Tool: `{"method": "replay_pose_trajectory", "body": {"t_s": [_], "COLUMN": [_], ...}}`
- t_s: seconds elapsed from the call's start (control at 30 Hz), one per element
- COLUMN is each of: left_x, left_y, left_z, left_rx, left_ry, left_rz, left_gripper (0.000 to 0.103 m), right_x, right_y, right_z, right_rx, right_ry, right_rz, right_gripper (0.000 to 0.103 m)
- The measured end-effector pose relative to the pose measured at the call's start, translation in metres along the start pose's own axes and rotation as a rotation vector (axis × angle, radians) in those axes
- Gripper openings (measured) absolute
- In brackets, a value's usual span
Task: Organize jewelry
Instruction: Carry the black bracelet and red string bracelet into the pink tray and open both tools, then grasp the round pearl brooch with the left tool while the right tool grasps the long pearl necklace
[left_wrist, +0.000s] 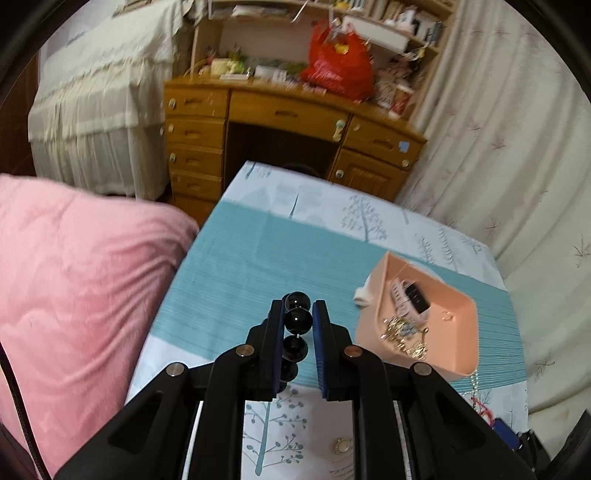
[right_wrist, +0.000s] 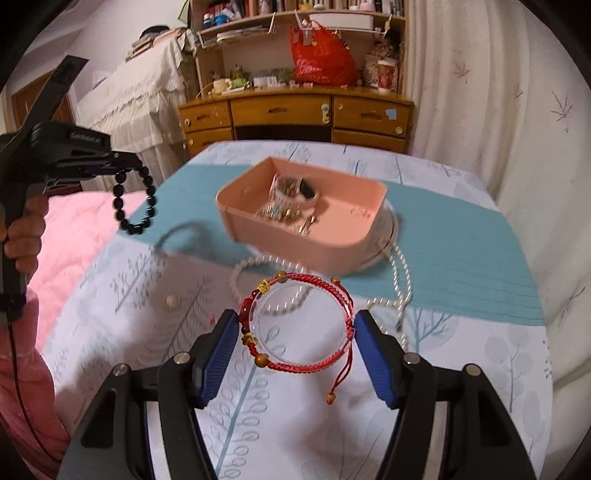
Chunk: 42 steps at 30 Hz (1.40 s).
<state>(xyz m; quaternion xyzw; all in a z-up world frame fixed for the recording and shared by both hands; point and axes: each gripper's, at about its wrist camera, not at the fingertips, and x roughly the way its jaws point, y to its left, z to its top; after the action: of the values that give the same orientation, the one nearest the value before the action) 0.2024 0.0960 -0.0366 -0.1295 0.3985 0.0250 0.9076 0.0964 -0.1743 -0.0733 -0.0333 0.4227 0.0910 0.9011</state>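
My left gripper (left_wrist: 298, 304) is shut on a black bead bracelet (left_wrist: 296, 320). In the right wrist view that bracelet (right_wrist: 135, 201) hangs as a loop from the left gripper (right_wrist: 123, 166), above the table's left edge. My right gripper (right_wrist: 297, 317) is shut on a red braided bracelet (right_wrist: 332, 360) with brown beads, its ring spanning the gap between both blue pads, above the cloth. A pink box (right_wrist: 295, 236) sits behind it and holds gold jewelry and a watch-like piece; the same pink box (left_wrist: 458, 354) appears right of the left gripper.
A pearl necklace (right_wrist: 402, 284) lies on the tree-print cloth (right_wrist: 461, 369) in front of the box. A small round brooch (right_wrist: 170, 301) lies at the left. A pink blanket (left_wrist: 74, 288) borders the table on the left, a wooden desk (left_wrist: 288, 114) stands behind, and curtains (right_wrist: 498, 110) hang on the right.
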Motion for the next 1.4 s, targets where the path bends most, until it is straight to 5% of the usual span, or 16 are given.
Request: {"method": "replay_pose_trajectory", "body": {"t_s": [0.5, 0.97, 1.03, 1.1, 1.4], "left_x": [-0.031, -0.005, 0.002, 0.006, 0.005], "left_y": [-0.070, -0.132, -0.137, -0.138, -0.123], "left_z": [0.033, 0.030, 0.031, 0.031, 0.029], "left_rx": [0.166, 0.288, 0.289, 0.285, 0.263], "left_ry": [-0.102, -0.034, -0.008, 0.003, 0.020], "left_rz": [-0.063, -0.159, -0.166, -0.150, -0.099], "left_gripper": [0.013, 0.014, 0.030, 0.056, 0.075], "right_x": [0.009, 0.028, 0.035, 0.051, 0.058], "right_y": [0.000, -0.022, -0.025, -0.026, -0.029], "right_z": [0.053, 0.097, 0.102, 0.104, 0.098], "right_rx": [-0.029, 0.021, 0.019, 0.003, 0.008], "right_ry": [-0.066, -0.126, -0.122, -0.067, -0.007], "right_rz": [0.059, 0.092, 0.105, 0.120, 0.110], "right_gripper": [0.065, 0.065, 0.066, 0.066, 0.067]}}
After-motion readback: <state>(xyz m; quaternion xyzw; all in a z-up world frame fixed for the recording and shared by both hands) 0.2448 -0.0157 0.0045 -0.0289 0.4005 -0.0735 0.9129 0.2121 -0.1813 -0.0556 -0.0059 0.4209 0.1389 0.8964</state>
